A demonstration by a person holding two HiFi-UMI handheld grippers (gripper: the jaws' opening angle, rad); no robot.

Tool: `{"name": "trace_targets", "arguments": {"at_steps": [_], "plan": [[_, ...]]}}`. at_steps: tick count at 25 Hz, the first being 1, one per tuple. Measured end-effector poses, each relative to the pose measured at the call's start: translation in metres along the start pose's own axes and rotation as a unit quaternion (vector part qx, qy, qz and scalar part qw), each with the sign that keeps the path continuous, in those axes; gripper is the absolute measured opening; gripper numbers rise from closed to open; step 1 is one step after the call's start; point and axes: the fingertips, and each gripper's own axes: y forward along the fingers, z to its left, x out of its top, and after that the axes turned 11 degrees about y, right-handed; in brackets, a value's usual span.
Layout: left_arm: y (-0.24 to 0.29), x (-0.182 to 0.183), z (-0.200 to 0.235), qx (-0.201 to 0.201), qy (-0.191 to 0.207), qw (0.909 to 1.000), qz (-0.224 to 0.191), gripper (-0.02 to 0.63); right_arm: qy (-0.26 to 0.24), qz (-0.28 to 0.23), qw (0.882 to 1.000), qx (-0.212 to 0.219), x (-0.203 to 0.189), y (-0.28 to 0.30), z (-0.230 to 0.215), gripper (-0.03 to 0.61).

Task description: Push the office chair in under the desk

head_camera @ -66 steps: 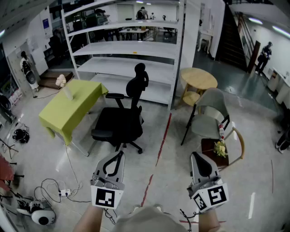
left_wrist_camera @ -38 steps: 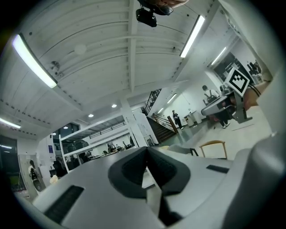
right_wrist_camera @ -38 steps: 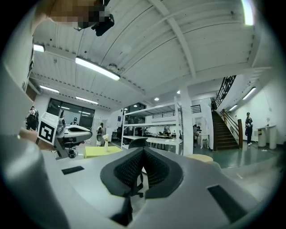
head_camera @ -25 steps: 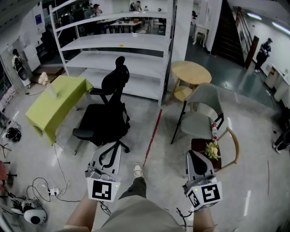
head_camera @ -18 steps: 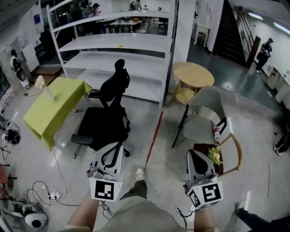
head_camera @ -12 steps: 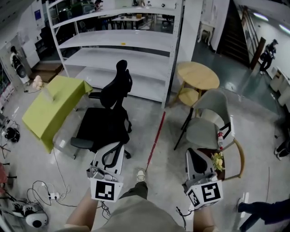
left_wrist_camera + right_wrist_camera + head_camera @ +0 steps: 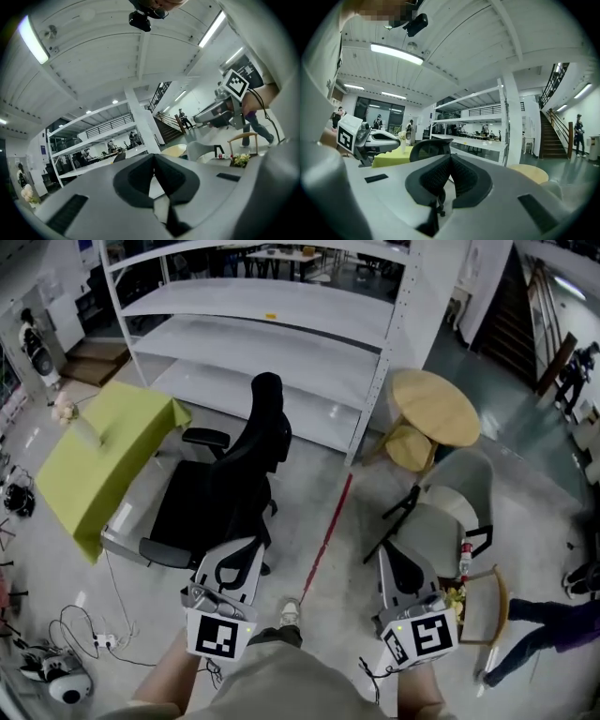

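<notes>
The black office chair [image 7: 225, 484] stands on the floor with its seat toward the desk under the green cloth [image 7: 94, 456], pulled out from it. In the head view my left gripper [image 7: 250, 546] is shut and empty, just behind the chair's seat and apart from it. My right gripper [image 7: 386, 549] is also shut and empty, further right over the floor. In the left gripper view the jaws [image 7: 153, 157] meet, with the headrest [image 7: 118, 156] beyond. In the right gripper view the shut jaws [image 7: 450, 157] point past the headrest [image 7: 429, 146].
A white shelving rack [image 7: 281, 324] stands behind the chair. To the right are a round wooden table [image 7: 436, 409], a grey armchair [image 7: 441, 521] and a low table with flowers [image 7: 457, 594]. Cables [image 7: 84, 624] lie at the left. A person [image 7: 544, 624] walks at the right.
Both grippers have travelled forward with me, so the chair now sits closer and lower in the head view. A person has walked in at the lower right. Both jaws stayed shut.
</notes>
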Motion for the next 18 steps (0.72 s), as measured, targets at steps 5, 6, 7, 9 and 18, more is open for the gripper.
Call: {"name": "trace_targets", "arguments": {"at_steps": [5, 6, 7, 9, 18], "plan": [[0.040, -0.032, 0.042, 0.013, -0.004, 0.9996, 0.026, 0.006, -0.018, 0.020, 0.999, 0.035, 0.013, 0.080, -0.010, 0.006], [0.044, -0.035, 0.048, 0.014, -0.005, 0.9995, 0.029, 0.006, -0.022, 0.022, 0.999, 0.042, 0.018, 0.092, -0.011, 0.006], [0.047, -0.037, 0.054, 0.014, -0.007, 0.9995, 0.029, 0.006, -0.026, 0.025, 0.998, 0.051, 0.023, 0.103, -0.011, 0.006], [0.048, -0.037, 0.061, 0.011, -0.013, 0.9995, 0.027, 0.006, -0.038, 0.032, 0.996, 0.070, 0.031, 0.122, -0.009, 0.006], [0.050, -0.062, 0.078, 0.040, -0.033, 0.9972, 0.054, 0.008, -0.081, 0.041, 0.983, 0.157, 0.046, 0.211, -0.007, 0.006]]}}
